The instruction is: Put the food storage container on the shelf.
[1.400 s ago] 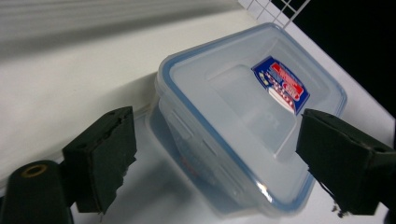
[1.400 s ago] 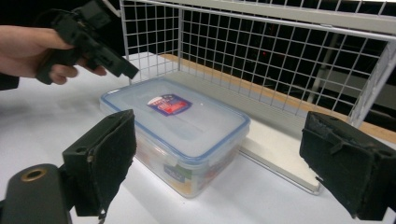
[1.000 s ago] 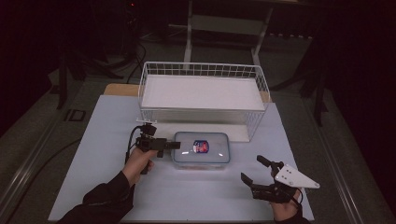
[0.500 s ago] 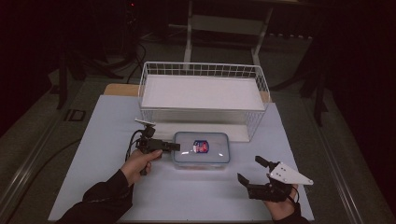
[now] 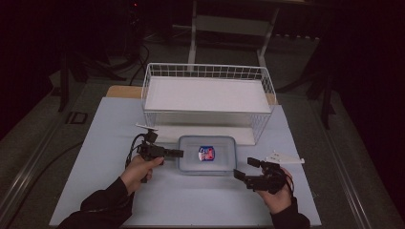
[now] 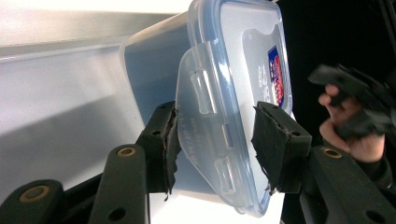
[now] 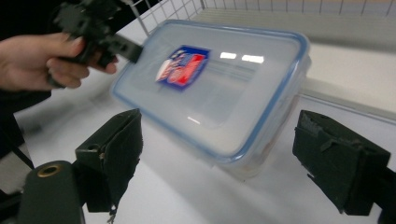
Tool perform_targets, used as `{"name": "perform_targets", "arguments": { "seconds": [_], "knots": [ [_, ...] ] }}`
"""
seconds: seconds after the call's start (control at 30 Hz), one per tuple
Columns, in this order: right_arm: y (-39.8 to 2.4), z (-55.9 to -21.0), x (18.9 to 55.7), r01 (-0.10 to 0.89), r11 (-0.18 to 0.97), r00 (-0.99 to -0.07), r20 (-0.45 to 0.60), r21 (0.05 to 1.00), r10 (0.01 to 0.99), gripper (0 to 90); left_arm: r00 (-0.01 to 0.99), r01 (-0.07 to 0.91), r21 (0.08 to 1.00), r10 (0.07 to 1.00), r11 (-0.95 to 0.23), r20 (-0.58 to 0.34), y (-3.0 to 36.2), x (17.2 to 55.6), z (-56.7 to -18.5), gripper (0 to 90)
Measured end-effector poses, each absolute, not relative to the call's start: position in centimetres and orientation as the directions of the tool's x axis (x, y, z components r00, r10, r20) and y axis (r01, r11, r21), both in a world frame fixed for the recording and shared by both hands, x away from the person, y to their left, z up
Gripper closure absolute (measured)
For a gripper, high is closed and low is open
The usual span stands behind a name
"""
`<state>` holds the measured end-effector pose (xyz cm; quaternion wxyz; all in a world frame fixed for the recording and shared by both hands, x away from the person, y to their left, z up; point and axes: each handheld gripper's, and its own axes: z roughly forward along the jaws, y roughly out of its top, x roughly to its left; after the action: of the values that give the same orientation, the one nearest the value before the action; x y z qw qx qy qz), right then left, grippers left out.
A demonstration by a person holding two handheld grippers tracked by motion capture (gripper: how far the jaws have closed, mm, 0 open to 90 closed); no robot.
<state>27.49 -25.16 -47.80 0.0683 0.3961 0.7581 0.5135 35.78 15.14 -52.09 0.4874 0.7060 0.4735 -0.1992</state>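
Clear rectangular plastic food box with blue-rimmed snap lid [image 5: 207,154] sits on the pale blue table mat [image 5: 105,138], just in front of the white wire basket [image 5: 206,98].

Box: translucent smooth walls, rounded corners, glossy lid with a red-and-blue label [image 5: 206,153] in the middle and a moulded clip flap [image 6: 205,126] on its short left end. Left gripper [image 5: 174,153], matte black with frayed rubbery pads [image 6: 275,149], at that end: jaws have just been closing, flap between them, one pad seems to touch it, the other short of it; firm pinch not confirmed. Right gripper [image 5: 244,170] near the box's front right corner, jaws wide, holding nothing, box apart ahead of them. Basket: thin wire grid, flat white base.
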Motion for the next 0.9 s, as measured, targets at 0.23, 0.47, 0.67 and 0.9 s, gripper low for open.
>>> {"name": "perform_targets", "arguments": {
  "seconds": [0.23,0.47,0.67,0.9],
  "knots": [
    [-25.2,-48.7,30.9,0.631,0.138,-0.632,0.402,0.764,0.663,18.9,0.545,0.823,0.554,0.452,-0.128,-0.706,15.1,35.0,-51.7,54.9],
    [-25.2,-50.0,33.1,0.688,0.142,-0.625,0.482,0.712,0.614,27.5,0.58,0.799,0.583,0.44,-0.145,-0.685,15.1,34.5,-51.6,56.5],
    [-25.4,-50.4,33.5,0.717,0.138,-0.614,0.526,0.683,0.589,43.3,0.586,0.795,0.588,0.435,-0.147,-0.684,15.1,34.1,-51.5,57.4],
    [-25.7,-50.2,33.4,0.739,0.124,-0.594,0.553,0.663,0.584,47.4,0.595,0.783,0.604,0.454,-0.145,-0.663,15.0,33.4,-51.3,57.7]
  ]
}}
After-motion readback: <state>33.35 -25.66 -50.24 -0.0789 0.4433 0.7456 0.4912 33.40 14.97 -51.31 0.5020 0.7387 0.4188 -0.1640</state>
